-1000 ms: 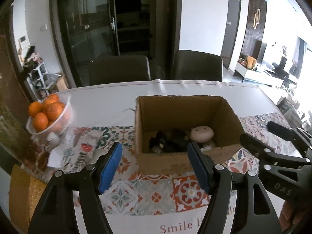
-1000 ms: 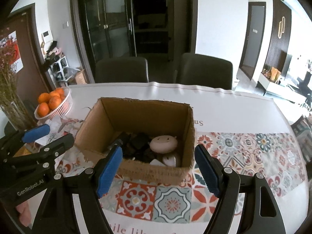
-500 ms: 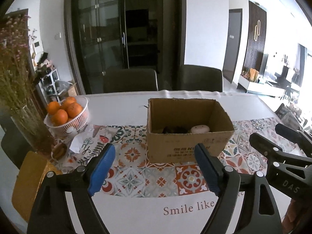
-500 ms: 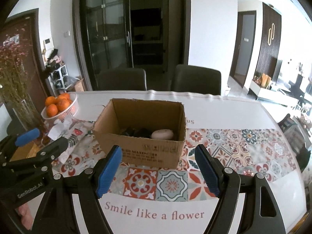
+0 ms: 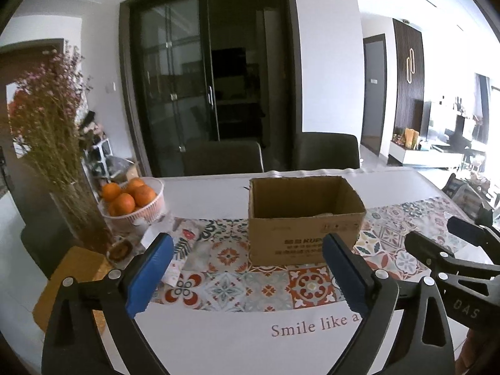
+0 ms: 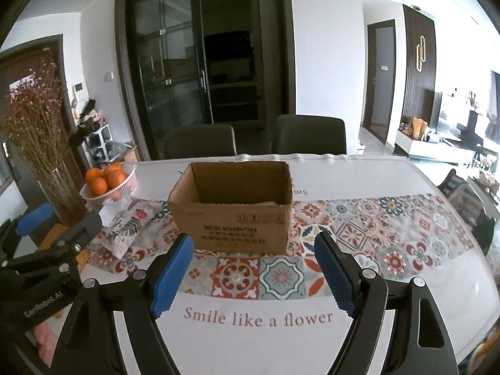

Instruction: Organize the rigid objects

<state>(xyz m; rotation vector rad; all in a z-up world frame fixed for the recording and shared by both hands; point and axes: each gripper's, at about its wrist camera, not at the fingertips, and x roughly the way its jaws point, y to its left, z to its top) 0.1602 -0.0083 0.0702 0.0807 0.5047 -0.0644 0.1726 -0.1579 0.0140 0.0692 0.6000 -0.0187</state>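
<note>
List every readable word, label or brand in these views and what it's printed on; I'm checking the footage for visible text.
"Smile like a flower": on the tablecloth, near edge; cut to "Smile like a" in the left wrist view.
"GenRobot.AI": on the left hand-held gripper body.
"DAS": on the right hand-held gripper body.
"KU...": partial, on the cardboard box front; remaining print there is too blurred to read.
Mirrored lettering on the tablecloth beyond the box: unreadable.
</note>
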